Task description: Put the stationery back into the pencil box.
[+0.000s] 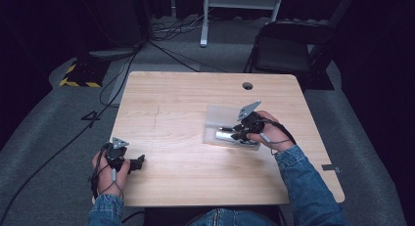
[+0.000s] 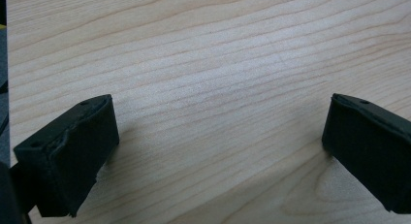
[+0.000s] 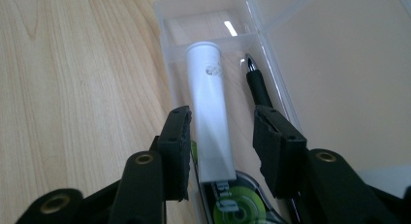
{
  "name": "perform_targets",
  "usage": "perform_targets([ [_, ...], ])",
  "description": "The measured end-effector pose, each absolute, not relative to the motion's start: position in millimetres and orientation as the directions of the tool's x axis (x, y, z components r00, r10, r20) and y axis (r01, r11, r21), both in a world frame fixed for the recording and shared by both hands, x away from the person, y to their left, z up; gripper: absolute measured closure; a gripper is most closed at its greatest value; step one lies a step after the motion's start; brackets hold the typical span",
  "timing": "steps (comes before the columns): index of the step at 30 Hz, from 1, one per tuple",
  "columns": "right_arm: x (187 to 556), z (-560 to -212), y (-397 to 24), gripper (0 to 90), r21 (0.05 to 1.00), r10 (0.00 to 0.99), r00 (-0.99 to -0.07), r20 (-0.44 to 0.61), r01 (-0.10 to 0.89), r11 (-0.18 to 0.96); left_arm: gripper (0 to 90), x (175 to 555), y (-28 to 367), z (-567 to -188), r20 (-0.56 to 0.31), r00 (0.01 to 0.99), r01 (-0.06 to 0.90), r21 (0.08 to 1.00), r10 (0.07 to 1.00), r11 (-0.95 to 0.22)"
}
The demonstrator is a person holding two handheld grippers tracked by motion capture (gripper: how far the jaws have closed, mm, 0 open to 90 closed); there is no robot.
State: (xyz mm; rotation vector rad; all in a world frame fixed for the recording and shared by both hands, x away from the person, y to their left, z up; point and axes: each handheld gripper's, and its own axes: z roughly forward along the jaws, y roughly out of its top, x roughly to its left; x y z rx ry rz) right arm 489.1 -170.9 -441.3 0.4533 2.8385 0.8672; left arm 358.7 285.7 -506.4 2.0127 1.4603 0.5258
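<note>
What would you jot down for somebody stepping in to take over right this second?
Left hand-held gripper: jaws wide open over bare table, holding nothing.
Right hand-held gripper: over the clear plastic case, jaws either side of the white tube, pads not pressing on it.
In the case: the tube, a black pen beside it, and a green-wheeled tape dispenser at the near end.
Done: those three lie in the case.
Left: probably withdrawing and closing the open lid.

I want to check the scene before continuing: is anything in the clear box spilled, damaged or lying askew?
Nothing stands out. The clear box lies open; the white tube, black pen and green tape dispenser lie tidy in its tray. The right gripper has fingers either side of the tube.
</note>
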Motion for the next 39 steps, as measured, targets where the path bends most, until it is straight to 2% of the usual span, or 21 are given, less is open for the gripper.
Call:
perform_targets([
  [5, 491, -447, -178, 65.4, 0.504, 0.328, -0.944, -0.046, 0.261, 0.823, 0.1, 359, 285, -506, -0.022, 0.318, 0.713, 0.665, 0.948, -0.223],
  [13, 493, -448, -178, 65.5, 0.491, 0.325, -0.943, -0.072, 0.250, 0.834, 0.1, 359, 285, -506, -0.022, 0.318, 0.713, 0.665, 0.948, -0.224],
  [22, 497, -450, -179, 62.9, 0.503, 0.345, -0.930, -0.126, 0.240, 0.830, 0.2, 359, 285, -506, -0.023, 0.318, 0.714, 0.663, 0.948, -0.224],
  [30, 499, -452, -179, 62.4, 0.514, 0.357, -0.925, -0.133, 0.243, 0.823, 0.3, 359, 285, -506, -0.023, 0.317, 0.714, 0.664, 0.948, -0.223],
  [39, 497, -441, -182, 62.2, 0.568, 0.379, -0.916, -0.132, 0.244, 0.786, 0.3, 359, 285, -506, -0.022, 0.318, 0.714, 0.664, 0.948, -0.224],
])
